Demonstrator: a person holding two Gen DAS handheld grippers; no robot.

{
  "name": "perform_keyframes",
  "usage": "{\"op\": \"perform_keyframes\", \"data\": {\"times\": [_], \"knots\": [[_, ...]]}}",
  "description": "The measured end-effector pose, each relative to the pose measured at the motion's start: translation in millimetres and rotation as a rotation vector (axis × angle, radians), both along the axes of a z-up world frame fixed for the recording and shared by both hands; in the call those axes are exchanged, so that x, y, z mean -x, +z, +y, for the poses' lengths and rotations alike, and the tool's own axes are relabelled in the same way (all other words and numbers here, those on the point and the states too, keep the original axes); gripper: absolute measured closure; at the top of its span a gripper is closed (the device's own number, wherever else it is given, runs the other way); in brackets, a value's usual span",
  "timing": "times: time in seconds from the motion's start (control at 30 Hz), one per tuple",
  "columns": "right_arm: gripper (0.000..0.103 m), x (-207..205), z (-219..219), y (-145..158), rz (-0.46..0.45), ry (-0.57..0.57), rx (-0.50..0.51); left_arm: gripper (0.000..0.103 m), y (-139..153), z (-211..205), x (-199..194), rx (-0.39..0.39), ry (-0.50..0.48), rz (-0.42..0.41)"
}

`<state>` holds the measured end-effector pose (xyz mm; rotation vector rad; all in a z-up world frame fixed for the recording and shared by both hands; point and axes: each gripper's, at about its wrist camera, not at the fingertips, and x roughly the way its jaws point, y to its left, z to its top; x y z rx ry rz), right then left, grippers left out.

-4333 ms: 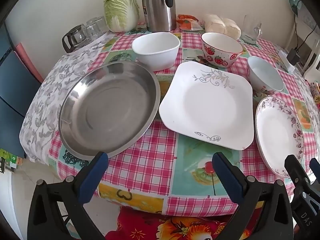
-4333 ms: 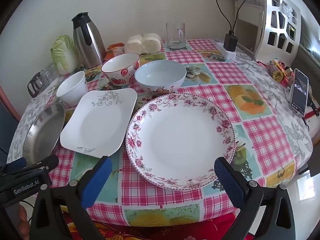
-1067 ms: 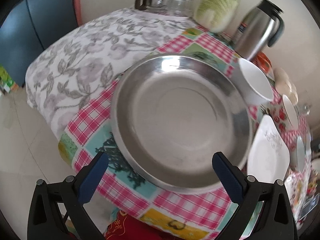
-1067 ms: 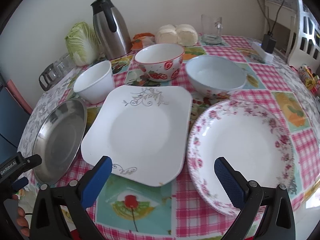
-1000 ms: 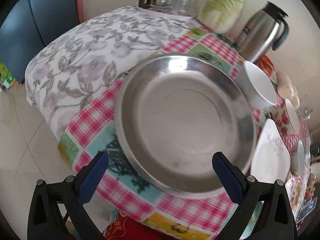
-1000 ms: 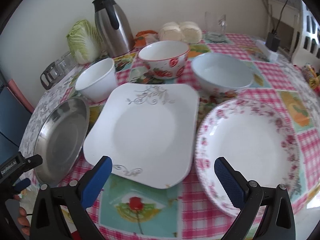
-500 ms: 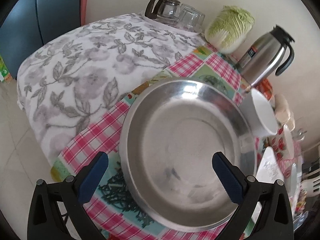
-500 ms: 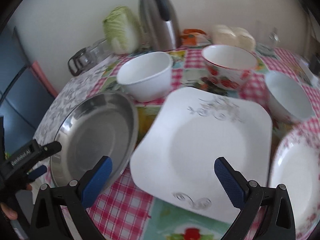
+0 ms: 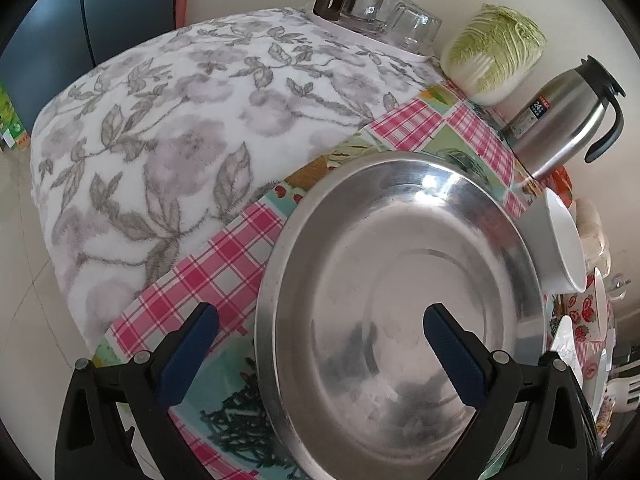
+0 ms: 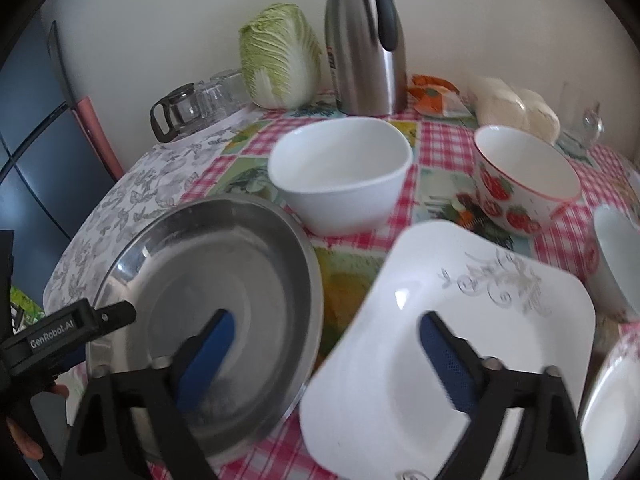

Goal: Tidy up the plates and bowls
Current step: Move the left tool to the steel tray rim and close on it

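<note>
A: Where the checked cloth covers the table point(image 10: 440, 148), what takes up the most room?

B: The steel plate point(image 9: 400, 292), lying flat near the table's left edge, with the grey-leaf cloth point(image 9: 168, 140) just beyond it. Beside it on the right lies the square white plate point(image 10: 460, 320), and a corner of a rose-rimmed plate point(image 10: 612, 392) shows past that.

A: And the bowls?

B: A plain white bowl point(image 10: 340, 172) stands behind the steel plate, a strawberry bowl point(image 10: 524, 184) to its right, and a pale bowl point(image 10: 616, 256) at the frame's edge. A steel jug point(image 10: 364, 40) and a cabbage point(image 10: 280, 56) stand at the wall.

A: The tongs?

B: The left tongs point(image 9: 316, 356) stand wide apart over the steel plate's near-left rim, one finger above the cloth and one above the plate, pressing on nothing. The right tongs point(image 10: 324, 348) are closing, still apart, one finger over the steel plate and one over the square plate, with both plates' facing edges below the gap and nothing gripped.
</note>
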<state>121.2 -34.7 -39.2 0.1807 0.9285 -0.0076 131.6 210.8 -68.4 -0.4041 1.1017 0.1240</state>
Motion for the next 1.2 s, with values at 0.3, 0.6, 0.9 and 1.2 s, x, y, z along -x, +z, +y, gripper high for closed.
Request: {"op": "perform_keyframes", "data": {"times": [0.3, 0.6, 0.9, 1.2], "knots": [[0.048, -11.2, 6.4, -1.4, -0.037, 0.025, -0.018, 0.035, 0.6, 6.5, -0.7, 0.048, 0.000, -0.018], [0.068, -9.2, 5.2, -11.6, -0.003, 0.035, -0.069, 0.075, -0.7, 16.6, 4.6, 0.043, 0.040, -0.015], [0.073, -7.6, 12.7, -13.8, 0.012, 0.064, -0.055, 0.084, -0.8, 35.6, 10.2, 0.032, 0.117, -0.005], [0.076, -6.4, 27.7, -19.0, 0.030, 0.102, -0.031, 0.084, -1.6, 49.4, 16.2, 0.059, 0.163, -0.016]]}}
